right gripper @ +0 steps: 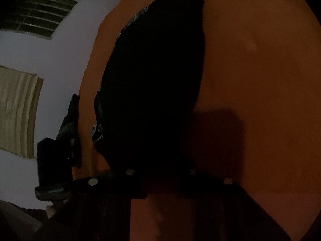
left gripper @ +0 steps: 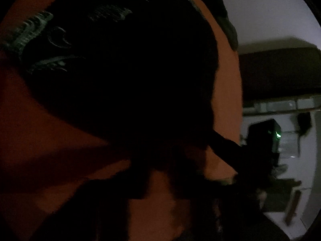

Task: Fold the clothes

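Dark garment [right gripper: 152,76] (print unreadable) lies on orange surface [right gripper: 250,80].

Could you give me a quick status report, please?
Both grippers too dark to read. Black printed garment lies flat on orange surface. Nothing visibly obstructing.

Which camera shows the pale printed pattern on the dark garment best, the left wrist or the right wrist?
The left wrist view shows it best: the pale pattern spreads in several patches over the dark garment, near the camera. In the right wrist view the pattern appears only as a thin strip along the left edge of the garment.
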The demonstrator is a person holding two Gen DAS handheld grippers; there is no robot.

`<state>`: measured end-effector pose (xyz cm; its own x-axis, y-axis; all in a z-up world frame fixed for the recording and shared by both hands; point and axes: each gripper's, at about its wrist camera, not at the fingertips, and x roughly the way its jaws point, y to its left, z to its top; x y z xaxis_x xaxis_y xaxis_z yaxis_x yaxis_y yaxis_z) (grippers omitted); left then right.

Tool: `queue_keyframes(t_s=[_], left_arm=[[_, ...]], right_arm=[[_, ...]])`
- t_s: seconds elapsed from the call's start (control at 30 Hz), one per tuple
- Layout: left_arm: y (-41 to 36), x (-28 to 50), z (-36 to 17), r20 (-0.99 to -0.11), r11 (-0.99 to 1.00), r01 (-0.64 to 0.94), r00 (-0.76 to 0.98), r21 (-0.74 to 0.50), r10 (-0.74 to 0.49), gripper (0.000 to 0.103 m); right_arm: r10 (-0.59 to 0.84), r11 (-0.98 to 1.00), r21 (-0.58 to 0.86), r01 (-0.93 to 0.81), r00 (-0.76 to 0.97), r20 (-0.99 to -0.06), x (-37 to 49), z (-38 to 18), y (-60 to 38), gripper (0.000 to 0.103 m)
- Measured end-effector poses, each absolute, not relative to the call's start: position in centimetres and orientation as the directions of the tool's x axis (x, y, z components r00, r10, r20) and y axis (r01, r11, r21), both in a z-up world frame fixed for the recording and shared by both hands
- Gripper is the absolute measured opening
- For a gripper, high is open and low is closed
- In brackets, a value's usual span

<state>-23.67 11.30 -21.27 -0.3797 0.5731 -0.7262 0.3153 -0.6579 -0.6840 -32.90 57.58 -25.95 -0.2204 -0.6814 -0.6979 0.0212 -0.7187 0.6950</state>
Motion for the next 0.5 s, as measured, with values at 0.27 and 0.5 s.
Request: queue_keyframes(t_s=[0.27,0.5], left_arm=[[12.9,-22.8,-20.4,-0.762,-0.768,0.151,-0.344,-0.622,0.549,0.001],[13.0,-20.3,-21.6,-0.699,-0.669,0.222,-0.337,-0.71,0.63,0.008]], right_arm=[[-0.722,-0.679,0.734,-0.014,-0.169,-0.671,-32.8,-25.6,59.7,0.017],[-0.723,-0.681,0.732,0.033,-0.191,-0.664,-33.7,-25.1,60.4,0.012]])
